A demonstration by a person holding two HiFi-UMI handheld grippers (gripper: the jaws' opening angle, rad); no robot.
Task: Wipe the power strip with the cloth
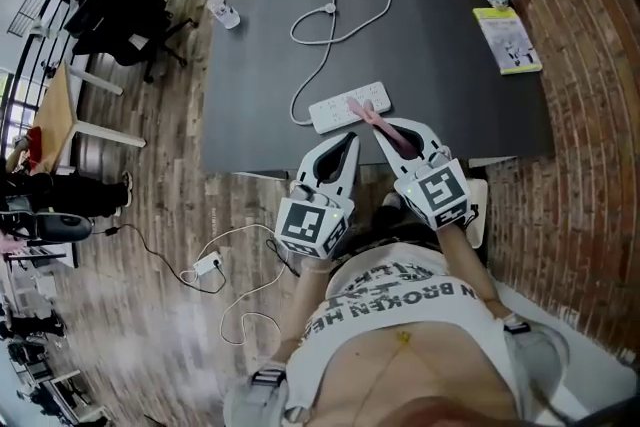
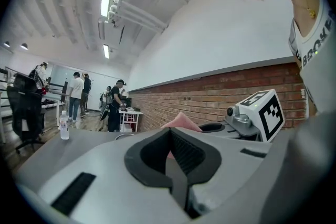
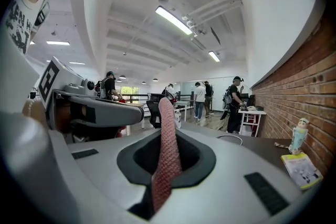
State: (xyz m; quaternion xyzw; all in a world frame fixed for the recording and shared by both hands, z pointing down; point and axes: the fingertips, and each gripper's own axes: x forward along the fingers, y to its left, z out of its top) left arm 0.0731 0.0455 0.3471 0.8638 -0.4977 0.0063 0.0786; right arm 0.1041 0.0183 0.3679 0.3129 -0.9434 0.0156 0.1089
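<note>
"Head view: what is catalogued on the table [image 1: 440,85]?"
"One white power strip [image 1: 348,107], laid near the front edge, with its cable [image 1: 335,15] looped behind it. One bottle [image 1: 222,9] and one booklet [image 1: 508,40], set well apart at the far corners."
"How are the grippers entered?"
"Right gripper [image 1: 386,127]: jaws clenched on a pink cloth [image 1: 366,114], whose free end is seen over the strip's right half. Left gripper [image 1: 349,141]: jaws pressed together, nothing held, tips placed just short of the strip."
</note>
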